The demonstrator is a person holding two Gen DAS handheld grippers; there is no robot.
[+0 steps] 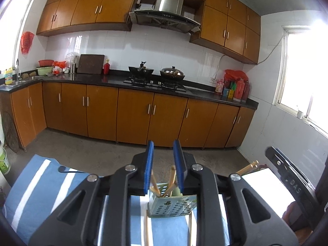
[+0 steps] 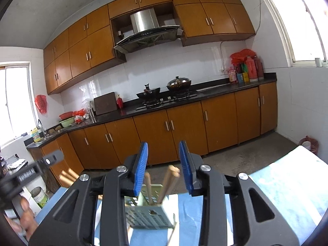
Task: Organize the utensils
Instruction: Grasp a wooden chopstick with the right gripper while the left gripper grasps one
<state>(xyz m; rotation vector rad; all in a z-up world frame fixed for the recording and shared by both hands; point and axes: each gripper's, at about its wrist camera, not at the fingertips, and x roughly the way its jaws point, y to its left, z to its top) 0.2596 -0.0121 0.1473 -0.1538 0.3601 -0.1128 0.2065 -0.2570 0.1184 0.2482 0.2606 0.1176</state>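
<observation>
A green perforated utensil holder (image 1: 171, 206) stands on a blue and white striped cloth (image 1: 37, 186), with wooden-handled utensils (image 1: 172, 177) upright inside it. My left gripper (image 1: 163, 153) is open and empty, raised above and in front of the holder. My right gripper (image 2: 165, 155) is open and empty too, above the same holder (image 2: 147, 215) with its wooden handles (image 2: 171, 179). More wooden handles (image 1: 247, 168) poke up at the right in the left wrist view, and at the left (image 2: 68, 176) in the right wrist view. Loose chopsticks (image 1: 147, 228) lie beside the holder.
The other gripper's body shows at the right edge (image 1: 287, 176) and the left edge (image 2: 30, 171). Beyond the table lie a concrete floor and a kitchen counter (image 1: 114, 80) with woks on a stove (image 1: 155, 82). A bucket (image 2: 40, 196) stands on the floor.
</observation>
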